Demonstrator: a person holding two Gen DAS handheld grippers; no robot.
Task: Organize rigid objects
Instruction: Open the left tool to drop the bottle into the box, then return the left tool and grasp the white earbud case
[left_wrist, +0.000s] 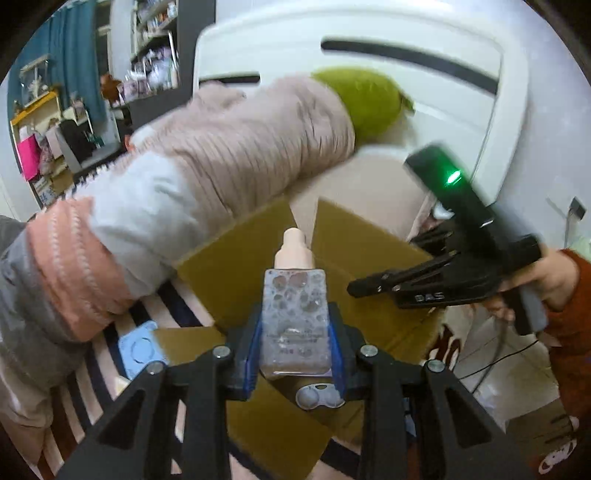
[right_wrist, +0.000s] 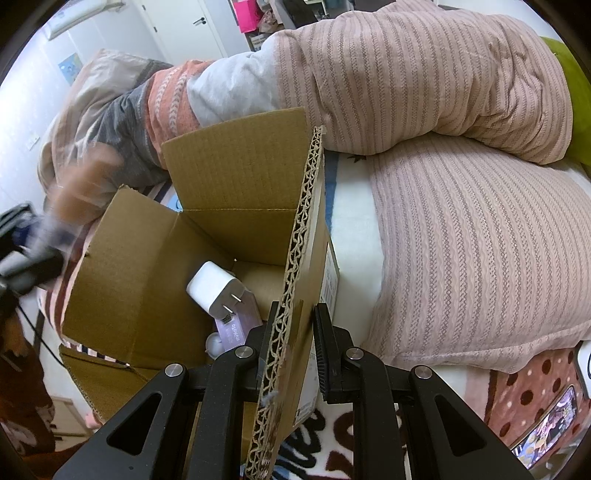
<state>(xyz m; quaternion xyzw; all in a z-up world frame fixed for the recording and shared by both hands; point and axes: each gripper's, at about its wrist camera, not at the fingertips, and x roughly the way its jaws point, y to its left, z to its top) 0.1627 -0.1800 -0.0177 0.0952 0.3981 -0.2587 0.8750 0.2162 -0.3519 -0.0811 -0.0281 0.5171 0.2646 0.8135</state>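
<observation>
Clear bottle, beige cap, bubbled residue inside.

Left hand-held gripper clamped, right hand-held gripper parted.

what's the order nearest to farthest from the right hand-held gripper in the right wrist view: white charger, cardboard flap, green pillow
1. cardboard flap: between the fingers of the right hand-held gripper.
2. white charger: just left of it, down inside the box.
3. green pillow: far upper right, behind the pink striped bedding.
</observation>
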